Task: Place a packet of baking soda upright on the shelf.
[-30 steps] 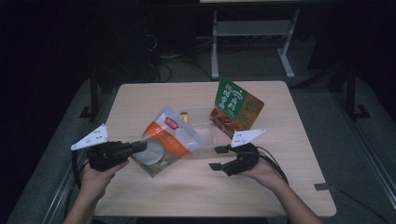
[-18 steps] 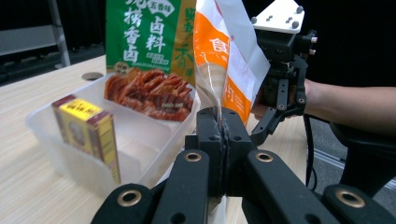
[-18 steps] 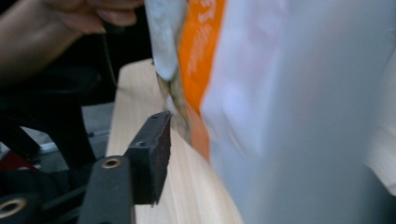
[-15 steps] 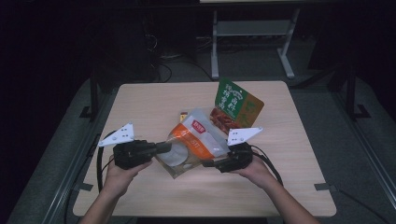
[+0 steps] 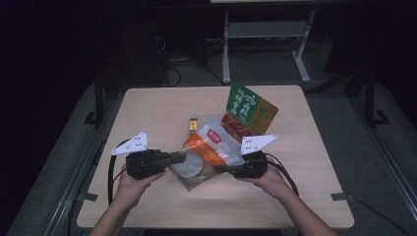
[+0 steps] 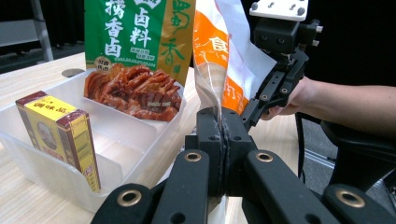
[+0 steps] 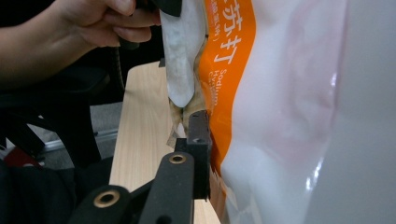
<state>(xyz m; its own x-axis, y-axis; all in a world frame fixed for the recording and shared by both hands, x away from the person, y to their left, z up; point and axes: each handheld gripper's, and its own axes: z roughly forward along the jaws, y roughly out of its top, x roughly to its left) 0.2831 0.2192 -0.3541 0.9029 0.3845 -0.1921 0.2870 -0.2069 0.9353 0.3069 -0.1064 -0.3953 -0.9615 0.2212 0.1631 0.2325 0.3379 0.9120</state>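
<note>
High view shows a wooden table point(image 5: 147, 105) in a dark room. Above its front, an orange-and-white bag point(image 5: 209, 152) hangs between the grippers: left gripper point(image 5: 178, 158) pinches one edge, right gripper point(image 5: 220, 168), whose jaws have just been closing, clamps the opposite edge.

1. Right hand-held gripper point(image 7: 205, 140): one jaw is hidden behind the orange-and-white pouch point(image 7: 280, 116), which runs off the picture's edges.
2. Green packet point(image 6: 140, 32): top cropped off.
3. Small yellow box point(image 5: 193, 126): label too tiny to read from above.

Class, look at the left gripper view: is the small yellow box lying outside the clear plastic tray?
No, the yellow box stands upright inside the clear tray.
</note>
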